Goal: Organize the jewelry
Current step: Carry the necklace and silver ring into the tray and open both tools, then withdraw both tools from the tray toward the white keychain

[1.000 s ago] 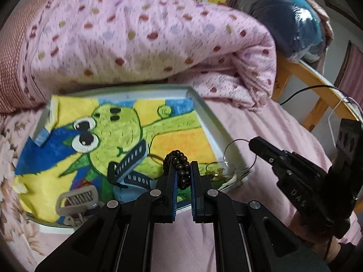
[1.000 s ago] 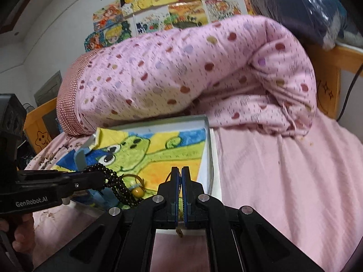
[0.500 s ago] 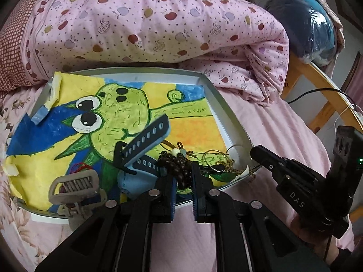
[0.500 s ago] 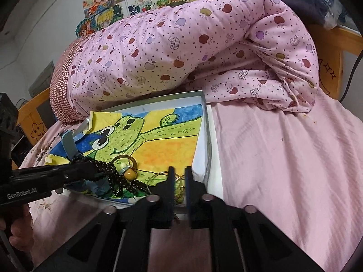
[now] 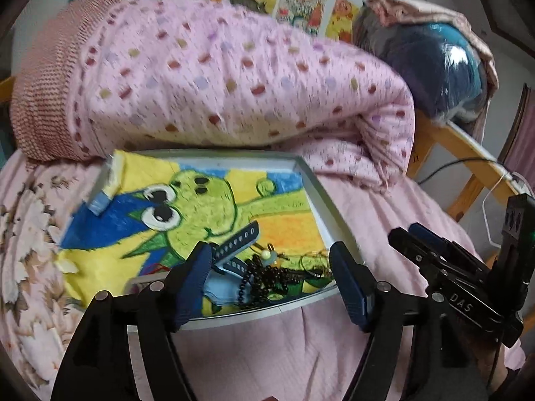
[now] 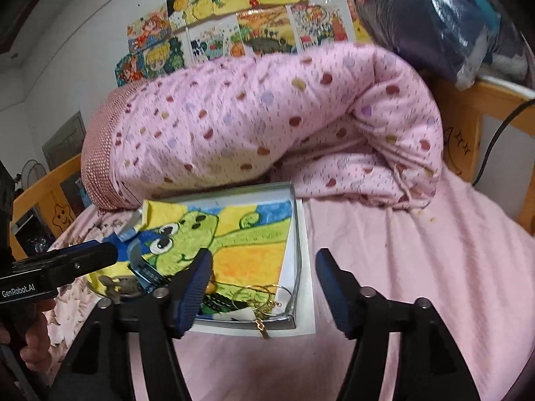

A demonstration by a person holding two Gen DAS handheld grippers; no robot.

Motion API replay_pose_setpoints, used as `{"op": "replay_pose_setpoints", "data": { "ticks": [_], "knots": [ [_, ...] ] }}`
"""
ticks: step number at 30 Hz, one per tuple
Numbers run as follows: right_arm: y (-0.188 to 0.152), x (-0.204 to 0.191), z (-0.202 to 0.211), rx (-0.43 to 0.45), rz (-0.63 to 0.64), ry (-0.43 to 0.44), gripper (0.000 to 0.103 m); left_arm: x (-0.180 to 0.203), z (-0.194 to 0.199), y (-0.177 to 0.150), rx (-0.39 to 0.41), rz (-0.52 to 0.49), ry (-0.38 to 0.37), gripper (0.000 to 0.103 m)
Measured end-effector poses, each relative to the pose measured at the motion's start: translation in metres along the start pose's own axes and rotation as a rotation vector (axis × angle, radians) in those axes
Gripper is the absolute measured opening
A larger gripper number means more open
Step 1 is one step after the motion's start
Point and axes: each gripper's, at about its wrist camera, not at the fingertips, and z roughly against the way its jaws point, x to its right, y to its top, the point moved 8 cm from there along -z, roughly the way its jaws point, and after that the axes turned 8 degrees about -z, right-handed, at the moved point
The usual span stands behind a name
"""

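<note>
between the spread fingers of the left claw [image 5: 271,284], empty, the dark bead bracelet [image 5: 267,277] lies limp in the tray [image 5: 321,197]; probably light, slippery: pinch across bunched beads. right claw [image 6: 262,284] gapes empty too.

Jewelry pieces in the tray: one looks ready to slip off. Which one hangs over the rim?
The gold chain; the black bead bracelet lies fully inside.
</note>
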Motion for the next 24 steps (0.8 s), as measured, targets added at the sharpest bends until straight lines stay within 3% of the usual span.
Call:
{"op": "replay_pose_setpoints", "data": {
  "ticks": [5,11,19,24],
  "knots": [
    [0.011,-0.015,0.03,0.055,0.008,0.025,0.09,-0.009,0.036,0.006,0.065,0.013,0.056,0.096],
    [0.018,-0.037,0.072,0.137,0.041,0.036,0.103,-0.017,0.08,0.007,0.129,0.031,0.092,0.098],
    [0.016,-0.07,0.121,0.224,0.07,0.073,0.103,-0.022,0.134,-0.004,0.198,0.033,0.128,0.101],
    [0.007,-0.088,0.142,0.233,0.084,0.09,0.103,-0.023,0.166,-0.016,0.226,0.018,0.134,0.101]
  ]
}}
